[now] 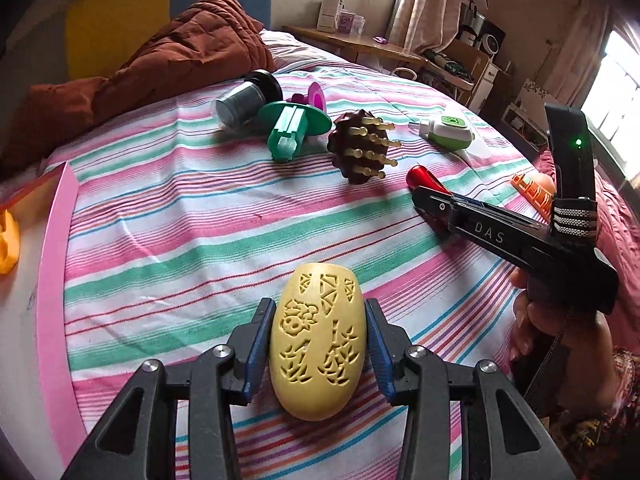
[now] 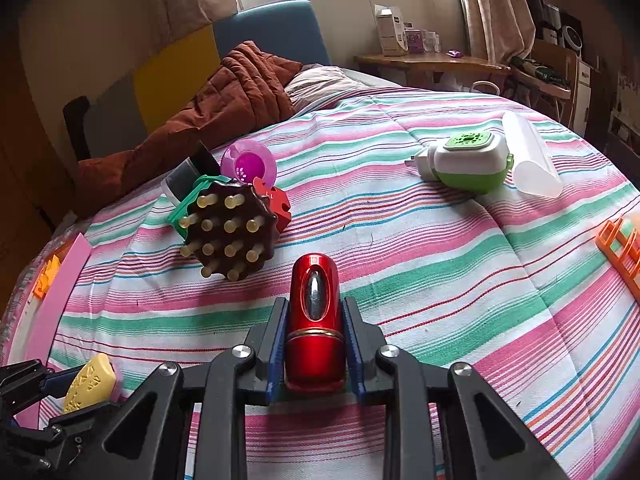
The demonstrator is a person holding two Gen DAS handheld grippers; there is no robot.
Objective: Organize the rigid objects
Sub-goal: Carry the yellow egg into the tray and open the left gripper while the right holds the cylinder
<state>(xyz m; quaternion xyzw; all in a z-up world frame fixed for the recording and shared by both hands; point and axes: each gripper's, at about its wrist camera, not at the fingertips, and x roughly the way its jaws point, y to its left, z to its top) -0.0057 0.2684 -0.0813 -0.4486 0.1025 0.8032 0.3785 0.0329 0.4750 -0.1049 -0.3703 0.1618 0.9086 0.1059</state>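
One yellow egg [image 1: 318, 344] clamped in left claw [image 1: 318, 354], one red cylinder [image 2: 315, 316] in tight-closed right claw [image 2: 315, 344]

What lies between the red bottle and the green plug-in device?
Only bare striped bedspread between the red bottle and the plug-in device, per the right wrist view.

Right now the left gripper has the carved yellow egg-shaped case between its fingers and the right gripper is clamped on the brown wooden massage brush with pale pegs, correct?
Not quite. The right gripper is clamped on the glossy red metal cylinder, as the right wrist view shows; the brown wooden massage brush with pale pegs lies free on the striped bedspread. The left gripper does have the carved yellow egg-shaped case between its fingers.
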